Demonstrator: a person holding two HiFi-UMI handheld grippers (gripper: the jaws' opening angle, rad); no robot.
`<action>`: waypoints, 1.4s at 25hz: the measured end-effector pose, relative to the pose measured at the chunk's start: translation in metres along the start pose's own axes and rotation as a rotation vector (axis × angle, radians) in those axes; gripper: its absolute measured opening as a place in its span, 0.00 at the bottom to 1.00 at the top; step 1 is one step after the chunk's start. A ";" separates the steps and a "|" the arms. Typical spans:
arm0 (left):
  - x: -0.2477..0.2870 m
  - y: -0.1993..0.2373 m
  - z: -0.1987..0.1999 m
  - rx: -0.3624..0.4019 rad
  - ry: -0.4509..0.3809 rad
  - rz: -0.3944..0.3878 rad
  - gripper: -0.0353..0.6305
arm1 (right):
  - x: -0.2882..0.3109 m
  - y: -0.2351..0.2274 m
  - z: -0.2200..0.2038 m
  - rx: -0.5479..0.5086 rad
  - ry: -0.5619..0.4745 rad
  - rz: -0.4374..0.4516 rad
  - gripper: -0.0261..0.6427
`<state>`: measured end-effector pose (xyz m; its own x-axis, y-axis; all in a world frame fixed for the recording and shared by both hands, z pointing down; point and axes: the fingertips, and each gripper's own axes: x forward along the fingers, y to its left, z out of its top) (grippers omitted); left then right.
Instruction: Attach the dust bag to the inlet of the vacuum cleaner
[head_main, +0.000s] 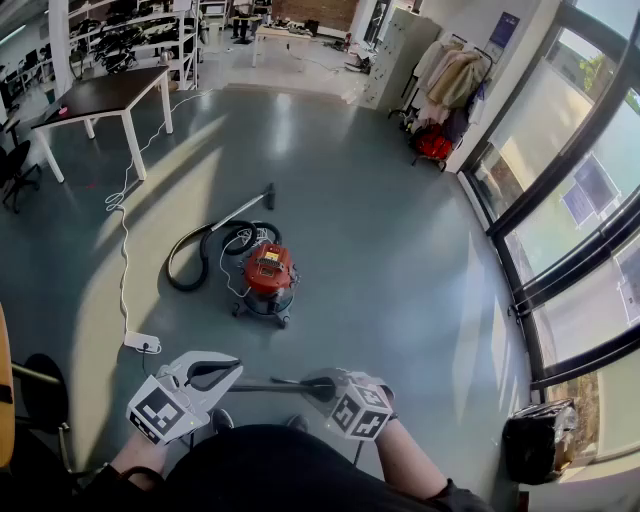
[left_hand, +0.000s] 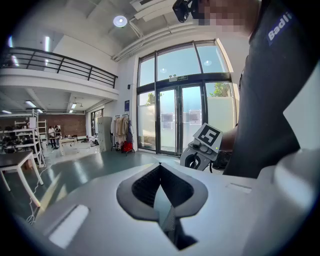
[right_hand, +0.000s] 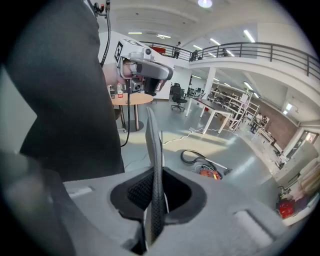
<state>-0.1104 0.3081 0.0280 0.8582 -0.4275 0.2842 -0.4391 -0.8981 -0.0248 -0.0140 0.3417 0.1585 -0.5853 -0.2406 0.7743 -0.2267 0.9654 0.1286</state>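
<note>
The red vacuum cleaner (head_main: 270, 272) stands on the grey floor a few steps ahead, and it also shows small in the right gripper view (right_hand: 207, 173). Its black hose (head_main: 198, 252) curls to its left. I see no dust bag in any view. My left gripper (head_main: 258, 387) and right gripper (head_main: 290, 382) are held low in front of the body, pointing at each other with their tips close. In the left gripper view the left gripper (left_hand: 161, 190) is shut with nothing in it. The right gripper (right_hand: 152, 120) is also shut, and I see nothing held in it.
A white power strip (head_main: 142, 343) and its cable lie on the floor at the left. A dark-topped table (head_main: 105, 95) stands at the back left, and a black bin (head_main: 540, 440) at the lower right. Glass doors (left_hand: 177, 117) line the right wall, with a coat rack (head_main: 440, 90) beside them.
</note>
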 end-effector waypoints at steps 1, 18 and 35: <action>0.002 0.000 -0.003 -0.007 -0.005 0.002 0.08 | 0.000 0.000 -0.001 0.000 0.000 0.000 0.06; 0.034 -0.011 -0.003 -0.026 0.008 0.029 0.08 | -0.014 -0.011 -0.016 0.017 -0.082 0.016 0.07; 0.103 -0.041 0.023 -0.006 0.060 0.121 0.08 | -0.048 -0.034 -0.079 -0.029 -0.124 0.082 0.06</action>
<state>0.0024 0.2983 0.0366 0.7818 -0.5252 0.3361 -0.5398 -0.8399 -0.0567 0.0830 0.3280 0.1656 -0.6929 -0.1698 0.7008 -0.1525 0.9844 0.0878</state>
